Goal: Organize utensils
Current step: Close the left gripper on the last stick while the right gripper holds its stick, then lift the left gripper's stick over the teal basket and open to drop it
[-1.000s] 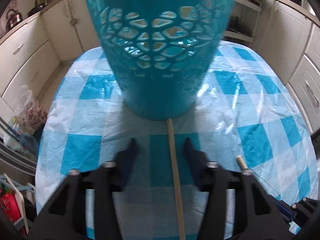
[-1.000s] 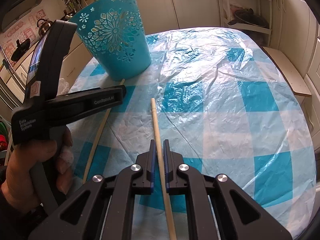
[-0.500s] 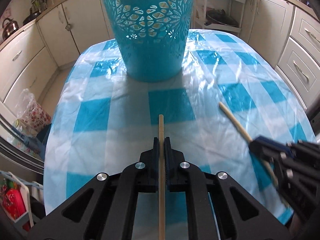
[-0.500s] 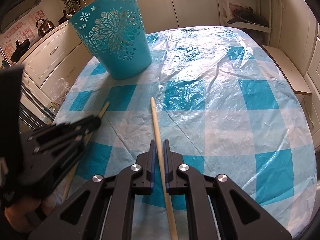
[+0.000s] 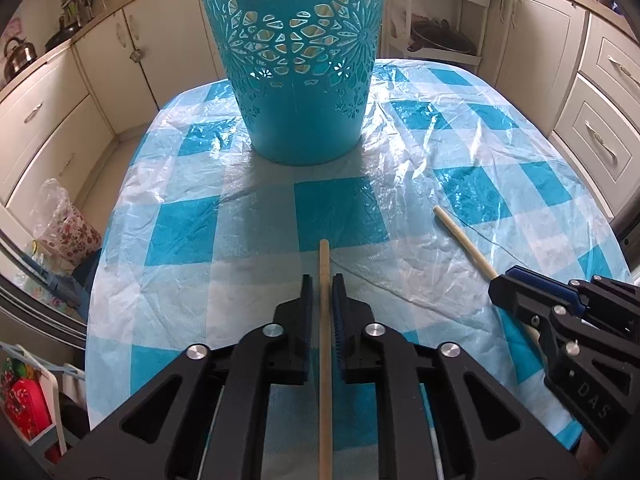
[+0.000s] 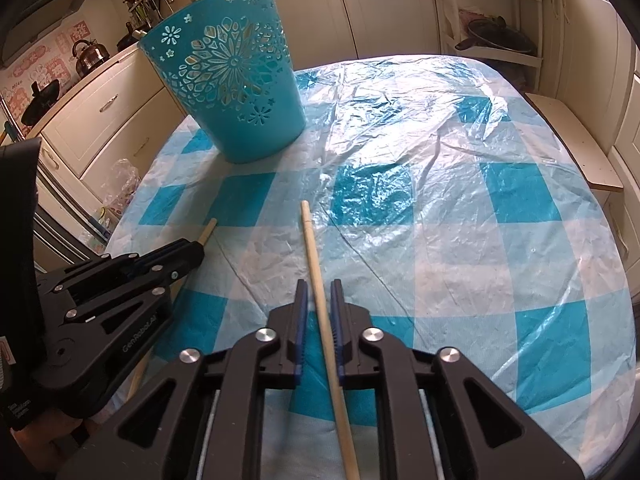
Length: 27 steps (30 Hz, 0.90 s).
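Chopsticks lay before basket (image 5: 296,76) — left gripper (image 5: 322,284) and right gripper (image 6: 319,292) jaws opening narrowly, one chopstick (image 5: 325,340) between each.

Two pale wooden chopsticks lying flat on table, well apart, both pointing roughly toward basket. Left chopstick (image 5: 325,320) running straight between black jaws, gap showing each side, blunt tip sticking out ahead. Right chopstick (image 6: 318,280) lying slightly slanted, tip leaning left, likewise loose between jaws. Teal plastic basket (image 5: 300,64) standing upright beyond both tips, flower cut-outs piercing tapered wall, not touching either chopstick.
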Each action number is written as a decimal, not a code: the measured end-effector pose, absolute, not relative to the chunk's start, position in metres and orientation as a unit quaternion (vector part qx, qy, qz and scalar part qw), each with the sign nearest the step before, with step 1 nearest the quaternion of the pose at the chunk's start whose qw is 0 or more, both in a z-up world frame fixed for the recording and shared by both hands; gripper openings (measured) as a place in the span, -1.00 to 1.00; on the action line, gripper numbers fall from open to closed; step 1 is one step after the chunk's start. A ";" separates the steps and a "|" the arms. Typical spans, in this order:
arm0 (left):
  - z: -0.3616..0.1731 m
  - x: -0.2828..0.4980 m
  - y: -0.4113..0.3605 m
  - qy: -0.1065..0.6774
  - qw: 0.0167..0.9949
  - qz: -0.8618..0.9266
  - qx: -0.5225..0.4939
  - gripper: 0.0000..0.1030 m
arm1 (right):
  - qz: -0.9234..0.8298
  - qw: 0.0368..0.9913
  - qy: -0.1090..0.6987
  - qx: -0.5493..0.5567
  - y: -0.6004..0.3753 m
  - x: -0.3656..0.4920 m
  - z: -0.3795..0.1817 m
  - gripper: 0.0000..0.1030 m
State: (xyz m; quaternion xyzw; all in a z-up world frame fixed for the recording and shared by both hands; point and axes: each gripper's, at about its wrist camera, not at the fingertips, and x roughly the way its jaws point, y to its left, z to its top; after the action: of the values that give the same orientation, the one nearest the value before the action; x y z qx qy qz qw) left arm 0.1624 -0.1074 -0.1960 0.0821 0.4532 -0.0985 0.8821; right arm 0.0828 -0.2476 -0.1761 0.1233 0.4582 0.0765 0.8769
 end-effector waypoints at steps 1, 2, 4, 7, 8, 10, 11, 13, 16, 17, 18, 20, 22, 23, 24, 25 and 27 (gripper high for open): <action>-0.196 0.164 -0.107 0.452 0.883 -0.097 0.081 -0.66 | 0.076 0.878 0.457 0.122 -0.247 0.083 -0.176 -0.65; -0.196 0.166 -0.107 0.451 0.884 -0.094 0.081 -0.60 | 0.076 0.878 0.457 0.121 -0.247 0.084 -0.176 -0.65; -0.196 0.169 -0.107 0.450 0.885 -0.091 0.079 -0.44 | 0.075 0.879 0.456 0.120 -0.247 0.086 -0.176 -0.65; -0.196 0.172 -0.105 0.449 0.885 -0.095 0.072 -0.44 | 0.073 0.881 0.454 0.115 -0.246 0.088 -0.176 -0.65; -0.196 0.172 -0.105 0.449 0.886 -0.098 0.070 -0.45 | 0.072 0.881 0.453 0.114 -0.246 0.088 -0.176 -0.65; -0.196 0.172 -0.103 0.448 0.885 -0.106 0.061 -0.83 | 0.072 0.882 0.453 0.109 -0.246 0.089 -0.175 -0.65; -0.196 0.171 -0.102 0.450 0.883 -0.113 0.061 -0.89 | 0.072 0.882 0.453 0.107 -0.246 0.089 -0.175 -0.65; -0.194 0.168 -0.097 0.456 0.880 -0.122 0.049 -0.89 | 0.072 0.882 0.454 0.107 -0.246 0.090 -0.175 -0.65; -0.194 0.164 -0.089 0.470 0.871 -0.139 0.037 -0.88 | 0.071 0.882 0.454 0.110 -0.247 0.091 -0.175 -0.65; -0.193 0.164 -0.087 0.473 0.869 -0.139 0.036 -0.88 | 0.070 0.882 0.454 0.110 -0.247 0.091 -0.175 -0.65; -0.193 0.165 -0.087 0.476 0.868 -0.138 0.036 -0.80 | 0.070 0.882 0.454 0.109 -0.247 0.091 -0.175 -0.65; -0.192 0.170 -0.086 0.481 0.866 -0.135 0.036 -0.56 | 0.069 0.881 0.455 0.110 -0.247 0.092 -0.175 -0.64; -0.193 0.174 -0.087 0.482 0.866 -0.130 0.037 -0.36 | 0.070 0.881 0.455 0.110 -0.247 0.093 -0.175 -0.64; -0.193 0.176 -0.088 0.483 0.865 -0.130 0.041 -0.36 | 0.070 0.881 0.455 0.109 -0.247 0.093 -0.175 -0.64; -0.194 0.177 -0.090 0.483 0.865 -0.131 0.046 -0.36 | 0.071 0.881 0.455 0.109 -0.247 0.093 -0.175 -0.64; -0.194 0.177 -0.092 0.481 0.865 -0.133 0.055 -0.48 | 0.071 0.881 0.455 0.109 -0.247 0.093 -0.175 -0.64; -0.195 0.176 -0.096 0.476 0.865 -0.141 0.077 -0.89 | 0.071 0.881 0.455 0.111 -0.248 0.093 -0.175 -0.64</action>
State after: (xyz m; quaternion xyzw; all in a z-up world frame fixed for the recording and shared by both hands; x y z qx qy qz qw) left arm 0.1761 -0.0963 -0.1946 0.0768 0.4758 -0.1407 0.8648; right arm 0.0930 -0.2475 -0.1754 0.1107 0.4548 0.0715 0.8808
